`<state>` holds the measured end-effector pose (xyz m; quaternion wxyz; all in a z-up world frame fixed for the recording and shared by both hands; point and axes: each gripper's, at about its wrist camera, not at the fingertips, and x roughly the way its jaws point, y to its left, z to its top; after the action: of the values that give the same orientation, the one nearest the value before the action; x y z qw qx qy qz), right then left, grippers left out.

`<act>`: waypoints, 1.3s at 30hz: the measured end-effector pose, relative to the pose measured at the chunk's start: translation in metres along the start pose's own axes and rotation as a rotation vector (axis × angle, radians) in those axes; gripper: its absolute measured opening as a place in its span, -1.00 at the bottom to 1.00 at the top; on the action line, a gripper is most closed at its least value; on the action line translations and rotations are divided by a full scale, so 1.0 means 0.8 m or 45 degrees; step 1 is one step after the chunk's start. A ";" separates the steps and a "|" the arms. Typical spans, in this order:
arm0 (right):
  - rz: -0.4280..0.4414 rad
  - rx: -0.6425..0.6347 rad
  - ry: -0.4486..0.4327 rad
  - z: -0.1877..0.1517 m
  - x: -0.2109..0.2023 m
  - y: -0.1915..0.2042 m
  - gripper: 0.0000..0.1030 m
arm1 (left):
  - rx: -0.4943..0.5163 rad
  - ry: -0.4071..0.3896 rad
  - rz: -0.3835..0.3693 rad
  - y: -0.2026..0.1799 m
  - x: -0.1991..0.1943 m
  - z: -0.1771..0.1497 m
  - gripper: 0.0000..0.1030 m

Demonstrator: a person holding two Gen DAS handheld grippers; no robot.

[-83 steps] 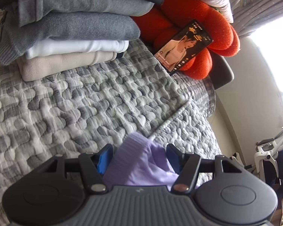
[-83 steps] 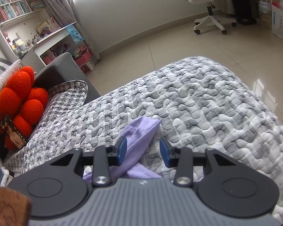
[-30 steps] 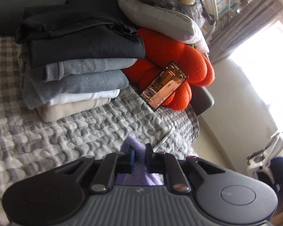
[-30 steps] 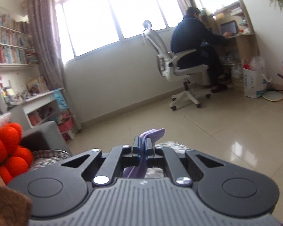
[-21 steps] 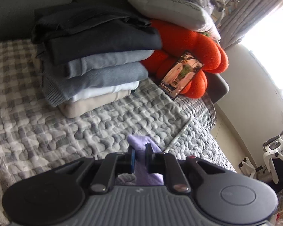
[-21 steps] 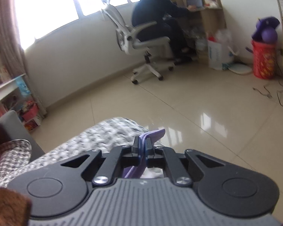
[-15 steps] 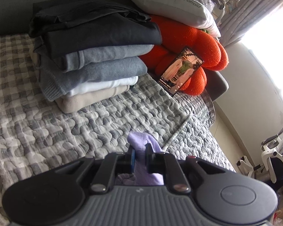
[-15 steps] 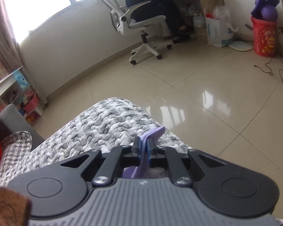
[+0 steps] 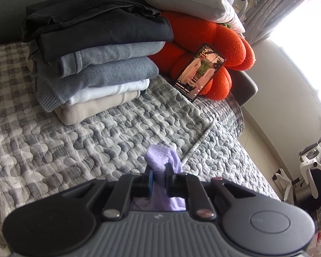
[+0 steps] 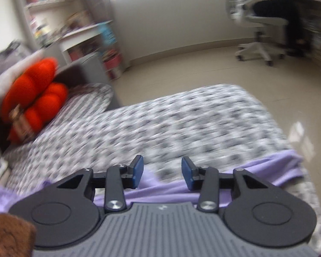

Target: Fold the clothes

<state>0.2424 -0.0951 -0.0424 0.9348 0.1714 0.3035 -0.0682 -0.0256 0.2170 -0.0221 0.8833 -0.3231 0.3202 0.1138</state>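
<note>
the left tongs (image 9: 159, 172) are pinched nearly together on a bunch of lilac cloth (image 9: 162, 158), angled down toward the bed. the right tongs (image 10: 162, 170) stand spread wide apart, gripping nothing, their view blurred.

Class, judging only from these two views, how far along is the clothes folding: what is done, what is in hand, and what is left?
Done: a stack of folded clothes sits on the quilt. In hand: the left gripper is shut on a purple garment, while the right gripper is open above the same cloth, which lies spread across the quilt. Left: the purple garment is not yet folded or added to the stack.
</note>
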 end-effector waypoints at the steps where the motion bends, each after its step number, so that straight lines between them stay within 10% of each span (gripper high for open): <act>1: 0.034 -0.041 0.023 -0.003 0.006 0.014 -0.15 | 0.001 0.002 0.002 0.000 0.001 0.000 -0.80; 10: 0.254 -0.246 0.173 -0.020 0.051 0.110 -0.15 | -0.008 0.017 0.007 0.005 0.006 0.000 -0.80; 20: 0.232 -0.349 0.247 -0.036 0.092 0.171 -0.16 | -0.015 0.041 -0.001 0.008 0.012 0.003 -0.80; 23: 0.200 -0.400 0.239 -0.038 0.096 0.188 -0.83 | -0.032 0.045 0.001 0.008 0.017 0.007 -0.80; 39: -0.084 -0.559 -0.353 0.021 0.064 0.214 -0.88 | 0.188 -0.117 0.000 -0.082 0.033 0.063 -0.80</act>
<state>0.3321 0.0573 -0.0119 0.9796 -0.0566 0.1853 -0.0540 0.0461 0.1990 0.0235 0.9184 -0.2516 0.2868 0.1045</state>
